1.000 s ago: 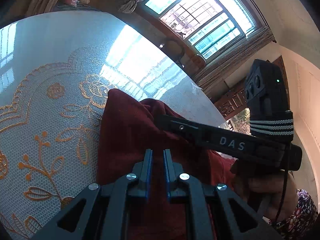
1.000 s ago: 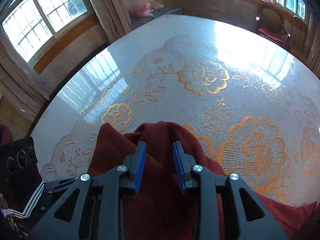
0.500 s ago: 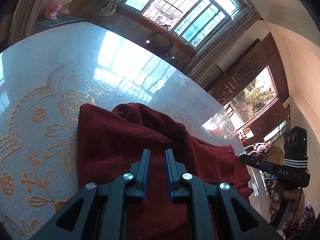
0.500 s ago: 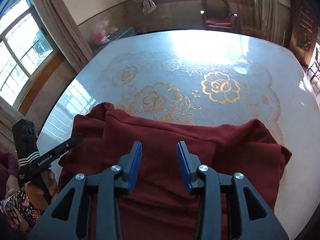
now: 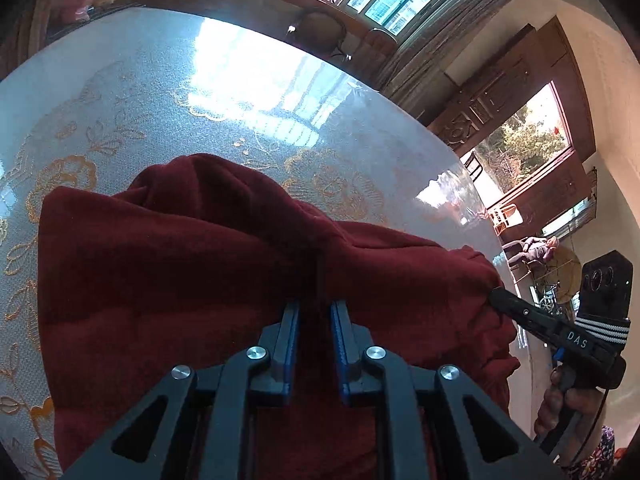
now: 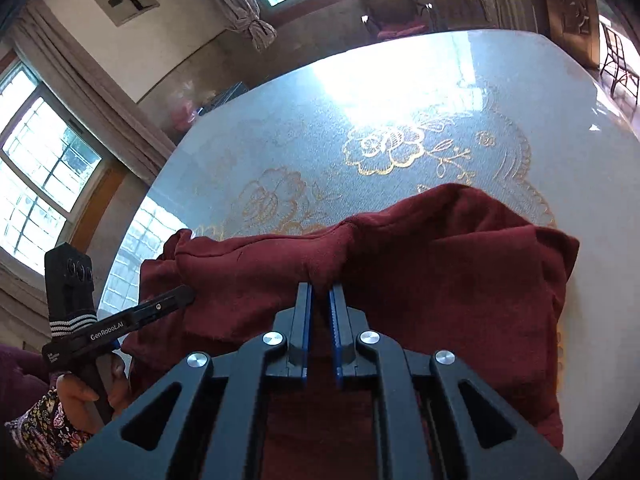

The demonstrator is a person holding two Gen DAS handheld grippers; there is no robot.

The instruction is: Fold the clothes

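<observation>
A dark red garment (image 5: 168,280) lies bunched on the glass-topped table (image 5: 240,92), its near edge raised and stretched between the two grippers. My left gripper (image 5: 314,310) is shut on a pinched ridge of the cloth. In the right wrist view, the garment (image 6: 460,248) hangs from my right gripper (image 6: 320,294), which is shut on a fold of its upper edge. The right gripper (image 5: 500,300) shows at the cloth's right corner in the left wrist view. The left gripper (image 6: 186,292) sits at the cloth's left end in the right wrist view.
Gold flower lace (image 6: 384,152) under glass covers the table. Chairs (image 6: 396,8) stand at its far side below windows. A person's hand (image 6: 80,396) and patterned sleeve (image 6: 36,436) hold the left gripper. The table edge (image 5: 492,216) curves close on the right.
The right gripper's fingers have narrowed onto the fold. The two grippers have moved apart, and the garment is now spread wide between them.
</observation>
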